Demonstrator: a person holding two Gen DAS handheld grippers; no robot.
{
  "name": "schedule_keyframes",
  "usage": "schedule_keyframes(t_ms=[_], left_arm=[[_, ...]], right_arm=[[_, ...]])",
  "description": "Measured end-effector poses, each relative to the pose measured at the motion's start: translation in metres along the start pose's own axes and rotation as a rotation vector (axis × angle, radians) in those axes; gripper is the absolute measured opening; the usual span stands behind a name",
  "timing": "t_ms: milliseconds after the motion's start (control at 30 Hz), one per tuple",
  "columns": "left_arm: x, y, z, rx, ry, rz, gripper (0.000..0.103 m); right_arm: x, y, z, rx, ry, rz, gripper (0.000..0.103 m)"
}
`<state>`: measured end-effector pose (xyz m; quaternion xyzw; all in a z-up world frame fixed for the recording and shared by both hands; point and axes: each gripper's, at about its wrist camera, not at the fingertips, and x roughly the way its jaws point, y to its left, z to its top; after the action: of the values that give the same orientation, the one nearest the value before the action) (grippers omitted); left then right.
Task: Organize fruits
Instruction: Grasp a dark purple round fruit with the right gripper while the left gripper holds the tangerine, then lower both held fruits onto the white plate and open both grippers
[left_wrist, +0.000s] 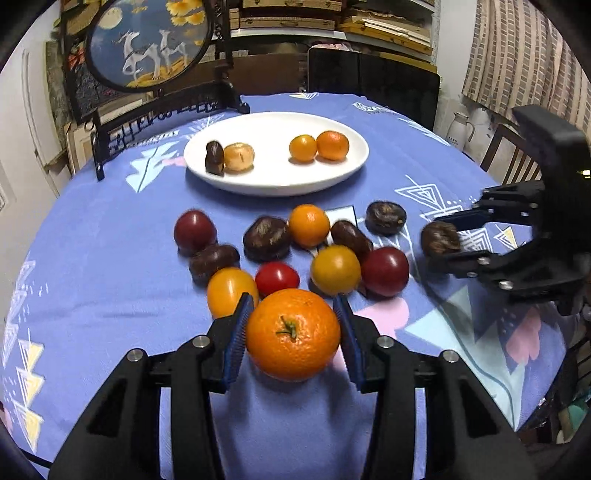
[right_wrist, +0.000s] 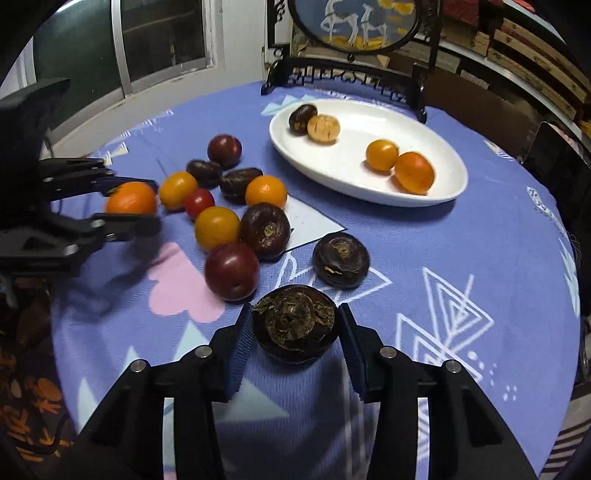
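Orange peel fills the gap of our left tool (left_wrist: 293, 323): a mandarin (left_wrist: 293, 334), stem facing the camera, sits squarely between the two blue pads (left_wrist: 241, 325), which press on it from either side, so the tool is closed on it at about the fruit's own width. In the right wrist view our right tool (right_wrist: 295, 332) has its pads closed the same way on a dark, flaky-topped water chestnut (right_wrist: 295, 326), held between the fingertips above the blue patterned cloth (right_wrist: 480, 258) that covers the bench.

Just beyond the mandarin we see the loose heap on the cloth: a yellow-orange tomato (left_wrist: 231, 291) and a small red tomato (left_wrist: 277, 277) nearest, then a yellow tomato (left_wrist: 335, 269) touching a dark red one (left_wrist: 385, 271). Further back lie several dark chestnuts (left_wrist: 266, 238), an orange fruit (left_wrist: 308, 225) among them, and another dark red tomato (left_wrist: 194, 230) at the left edge of the heap. From the right side, one more chestnut (right_wrist: 341, 260) lies apart from the heap, just beyond the held one.

Farthest off stands the white oval plate (left_wrist: 275, 182), well apart from both tools. On it a dark chestnut (left_wrist: 215, 157) touches a pale peeled one (left_wrist: 239, 157) at one end, and two orange fruits (left_wrist: 317, 147) touch each other at the other.
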<state>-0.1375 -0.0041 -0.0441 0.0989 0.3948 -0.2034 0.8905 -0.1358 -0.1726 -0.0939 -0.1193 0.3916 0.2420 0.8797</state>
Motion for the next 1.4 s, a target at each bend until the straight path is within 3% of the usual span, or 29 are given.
schedule_keyframes(t_ms=[100,233,433,733,1167,1200,1233,1300,1400], left_arm=[[0.001,0.000,0.019,0.033,-0.017,0.026,0.044],[-0.003,0.006,0.060,0.041,-0.076,0.062,0.044],[0.019,0.024,0.133,-0.063,-0.122,0.145,0.044],[0.091,0.052,0.191,-0.149,-0.042,0.286,0.044],[0.148,0.054,0.195,-0.122,0.032,0.316,0.044],[0.149,0.054,0.196,-0.122,0.034,0.317,0.045],[0.150,0.055,0.196,-0.124,0.032,0.327,0.052],[0.148,0.057,0.195,-0.136,0.015,0.350,0.066],[0.140,0.062,0.195,-0.150,-0.008,0.358,0.070]], right_arm=[[-0.013,-0.005,0.014,0.008,-0.048,-0.019,0.046],[-0.036,-0.016,0.048,0.034,-0.178,-0.040,0.046],[-0.026,-0.043,0.113,0.146,-0.308,-0.086,0.046],[0.048,-0.095,0.160,0.293,-0.227,-0.125,0.046],[0.094,-0.121,0.165,0.353,-0.162,-0.104,0.047],[0.097,-0.122,0.164,0.354,-0.155,-0.103,0.047],[0.097,-0.122,0.164,0.357,-0.155,-0.108,0.048],[0.093,-0.124,0.162,0.371,-0.173,-0.123,0.061],[0.083,-0.125,0.157,0.389,-0.203,-0.136,0.081]])
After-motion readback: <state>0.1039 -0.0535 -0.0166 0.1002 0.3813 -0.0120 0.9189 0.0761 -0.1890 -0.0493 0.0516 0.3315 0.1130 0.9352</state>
